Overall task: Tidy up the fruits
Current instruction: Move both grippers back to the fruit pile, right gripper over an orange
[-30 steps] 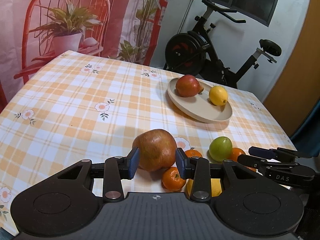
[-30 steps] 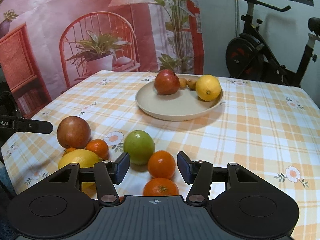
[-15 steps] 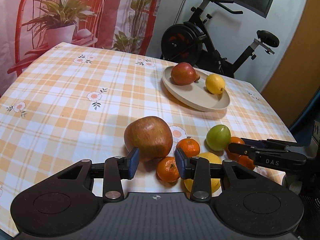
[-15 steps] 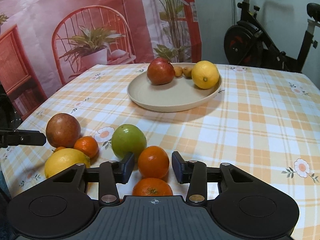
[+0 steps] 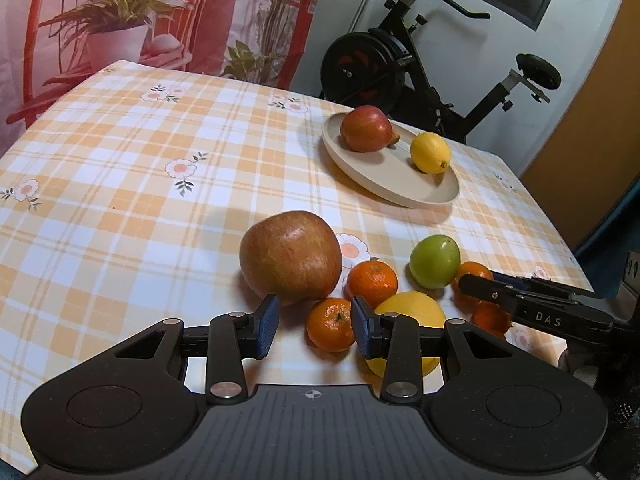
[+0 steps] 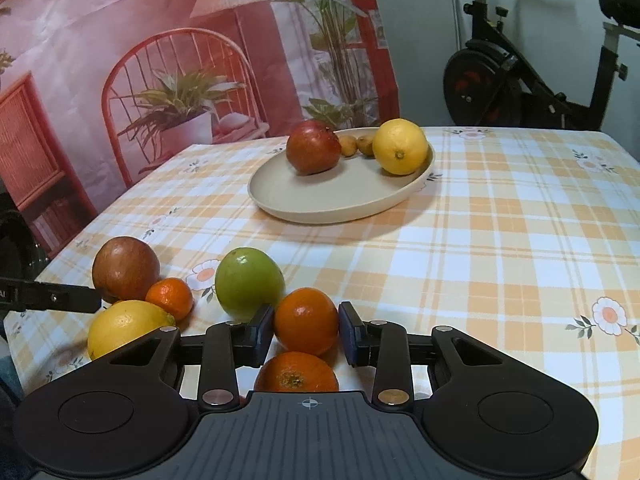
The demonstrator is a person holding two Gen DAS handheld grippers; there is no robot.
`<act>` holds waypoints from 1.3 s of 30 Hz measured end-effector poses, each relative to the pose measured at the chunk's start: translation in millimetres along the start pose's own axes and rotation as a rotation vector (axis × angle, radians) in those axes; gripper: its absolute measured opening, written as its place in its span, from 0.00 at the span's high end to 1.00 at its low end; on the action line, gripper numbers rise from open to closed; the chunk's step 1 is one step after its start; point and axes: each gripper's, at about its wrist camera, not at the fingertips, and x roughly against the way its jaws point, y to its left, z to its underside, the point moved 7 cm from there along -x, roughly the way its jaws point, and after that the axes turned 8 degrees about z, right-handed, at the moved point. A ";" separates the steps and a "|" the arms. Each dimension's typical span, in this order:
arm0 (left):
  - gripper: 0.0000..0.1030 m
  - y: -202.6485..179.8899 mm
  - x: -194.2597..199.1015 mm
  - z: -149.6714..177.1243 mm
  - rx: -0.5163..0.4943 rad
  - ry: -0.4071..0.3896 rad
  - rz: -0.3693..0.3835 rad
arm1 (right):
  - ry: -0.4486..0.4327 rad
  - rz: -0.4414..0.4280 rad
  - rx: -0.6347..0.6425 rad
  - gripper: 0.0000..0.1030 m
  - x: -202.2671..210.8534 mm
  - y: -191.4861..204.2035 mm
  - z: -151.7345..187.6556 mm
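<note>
Fruit: loose cluster at the near table edge; plate point(image 6: 340, 204) sits far off with a pomegranate, a lemon and two small brown fruits.
Right gripper point(image 6: 306, 330): jaws have just been closing, pads now against the orange point(image 6: 306, 320).
Left gripper point(image 5: 314, 326): narrowly parted, empty, near the tangerine point(image 5: 330, 324).
Risk: round, waxy peel may squirt from the flat pads; neighbours touch, so a nudge could roll the green fruit point(image 6: 248, 282) or the near orange point(image 6: 296, 374) off the edge.
Textures: dimpled citrus, smooth matte plate, slick checked cloth point(image 6: 500, 240).
</note>
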 end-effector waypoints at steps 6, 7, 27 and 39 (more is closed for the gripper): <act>0.60 -2.0 -4.6 3.7 -0.013 0.028 0.001 | -0.003 -0.009 0.000 0.69 1.1 0.6 0.6; 0.60 -2.5 -4.9 4.2 -0.014 0.031 0.006 | -0.003 -0.010 -0.001 0.69 1.0 0.2 0.6; 0.59 -10.6 -25.5 9.1 -0.086 0.073 -0.020 | -0.001 -0.011 -0.001 0.69 1.7 0.8 1.1; 0.65 -11.8 -24.7 10.7 -0.101 0.064 -0.016 | 0.000 -0.010 -0.002 0.69 1.5 0.4 0.9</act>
